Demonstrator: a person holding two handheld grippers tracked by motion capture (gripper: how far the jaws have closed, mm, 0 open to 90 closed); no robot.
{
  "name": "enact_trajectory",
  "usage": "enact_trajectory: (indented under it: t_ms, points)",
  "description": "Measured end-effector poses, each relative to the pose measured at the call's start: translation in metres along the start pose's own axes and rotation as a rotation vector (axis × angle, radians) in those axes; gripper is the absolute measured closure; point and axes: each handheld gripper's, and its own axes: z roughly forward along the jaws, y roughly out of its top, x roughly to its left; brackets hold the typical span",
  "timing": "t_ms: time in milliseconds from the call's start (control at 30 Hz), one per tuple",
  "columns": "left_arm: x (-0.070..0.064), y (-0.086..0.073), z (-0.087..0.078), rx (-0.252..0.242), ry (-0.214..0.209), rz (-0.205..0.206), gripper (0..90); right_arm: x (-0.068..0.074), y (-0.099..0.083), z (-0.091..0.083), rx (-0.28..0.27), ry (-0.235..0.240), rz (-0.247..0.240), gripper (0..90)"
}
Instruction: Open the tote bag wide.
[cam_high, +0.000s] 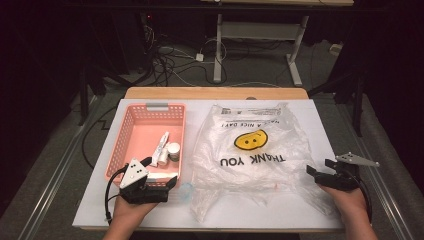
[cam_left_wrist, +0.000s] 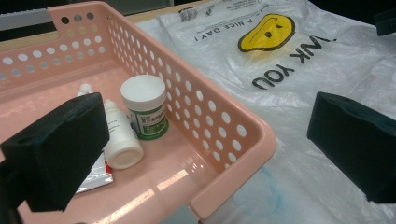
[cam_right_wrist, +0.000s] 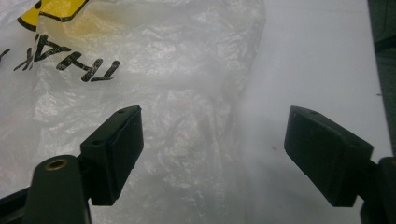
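- Two hand-held grippers sit at the near edge of the table (cam_high: 305, 107) in the high view. The left gripper (cam_high: 167, 184) is at the near right corner of the pink basket (cam_high: 129, 131), its jaws spread and holding nothing. The right gripper (cam_high: 319, 172) is at the right edge of the plastic bag (cam_high: 250, 170), jaws likewise spread and empty. The bag lies flat in the middle of the table, just beside the basket, with its smiley face and "THANK YOU" print upside down from the person's side. A white jar (cam_high: 173, 151) and a white bottle (cam_high: 162, 145) lie in the basket, too small here to read.
- From the left gripper view, the jaws stand wide apart: one over the basket floor, the other over the bag (cam_left_wrist: 299, 51), with the basket's corner (cam_left_wrist: 233, 177) between them. This view adds detail: the jar (cam_left_wrist: 145, 112) stands upright with a green label, the bottle (cam_left_wrist: 119, 135) lies on its side touching it, and a flat packet (cam_left_wrist: 95, 175) lies partly under the near jaw.
- From the right gripper view, the jaws are wide apart, one over the crumpled bag (cam_right_wrist: 177, 84), the other over bare white table (cam_right_wrist: 317, 60). The bag's edge runs between them, untouched.
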Motion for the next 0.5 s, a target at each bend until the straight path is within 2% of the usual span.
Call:
enact_trajectory:
  t_ms: [300, 367, 467, 500]
  points:
    - [-0.0024, 0.0032, -0.0011, 0.02, -0.01, 0.012, 0.0, 0.0024, -0.0005, 0.0049, 0.049, 0.013, -0.001, 28.1]
    - [-0.004, 0.0039, -0.0017, 0.023, 0.005, 0.019, 0.0, 0.0027, -0.0011, 0.0058, 0.054, 0.029, -0.009, 33.5]
    - [-0.0048, 0.0033, -0.0017, 0.025, 0.003, 0.028, 0.0, 0.0036, -0.0015, 0.0061, 0.062, 0.038, -0.012, 41.9]
    - [-0.0044, 0.0031, -0.0015, 0.031, -0.006, 0.025, 0.0, 0.0036, -0.0015, 0.0061, 0.062, 0.038, -0.012, 41.9]
